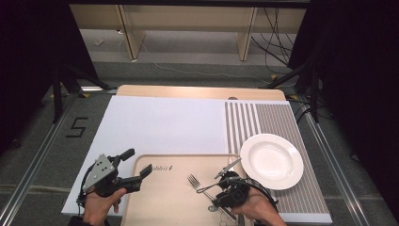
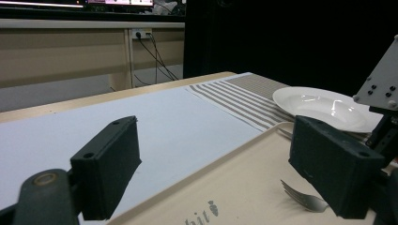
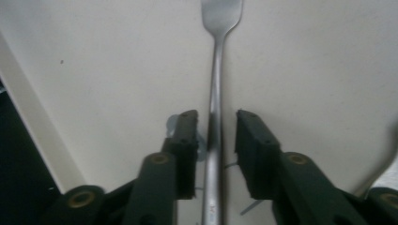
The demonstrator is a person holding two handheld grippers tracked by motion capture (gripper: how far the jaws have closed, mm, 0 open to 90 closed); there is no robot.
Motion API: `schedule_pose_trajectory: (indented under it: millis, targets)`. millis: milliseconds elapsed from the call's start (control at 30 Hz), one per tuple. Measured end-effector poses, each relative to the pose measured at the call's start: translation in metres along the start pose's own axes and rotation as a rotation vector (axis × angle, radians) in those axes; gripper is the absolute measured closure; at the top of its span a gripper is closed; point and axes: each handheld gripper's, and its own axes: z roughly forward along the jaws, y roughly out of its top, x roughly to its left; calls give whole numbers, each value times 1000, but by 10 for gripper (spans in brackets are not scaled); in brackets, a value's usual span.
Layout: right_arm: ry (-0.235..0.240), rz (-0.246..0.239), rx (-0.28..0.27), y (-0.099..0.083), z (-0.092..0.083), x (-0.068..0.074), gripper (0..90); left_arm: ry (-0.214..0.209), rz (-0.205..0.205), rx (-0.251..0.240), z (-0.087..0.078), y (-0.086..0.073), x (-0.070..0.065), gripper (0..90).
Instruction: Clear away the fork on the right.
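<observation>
One fork (image 3: pixel 217 93) on tray (image 1: pixel 160 202); one plate (image 1: pixel 271 160)

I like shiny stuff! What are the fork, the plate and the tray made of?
The fork looks like polished metal, probably steel: it is silvery and catches the light. The plate looks like glazed ceramic, white with glossy highlights, though hard plastic could look alike. The tray looks like matte beige plastic: dull, smooth, with rounded raised edges.

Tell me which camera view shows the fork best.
The right gripper view: the fork runs lengthwise between the right gripper's parted jaws. The high view shows it small on the tray; the left gripper view catches its tines.
</observation>
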Motion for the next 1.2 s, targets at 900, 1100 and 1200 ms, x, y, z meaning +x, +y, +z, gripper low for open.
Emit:
schedule_pose_trajectory:
  millis: [900,1100,1200]
  targets:
    - [-32,-116,-62,25,13,23,851,-3,0,2,0,0,0,160]
    - [-65,-129,-38,29,19,24,900,-4,4,1,0,0,0,160]
    - [-77,-135,-37,30,21,23,900,-4,1,2,0,0,0,160]
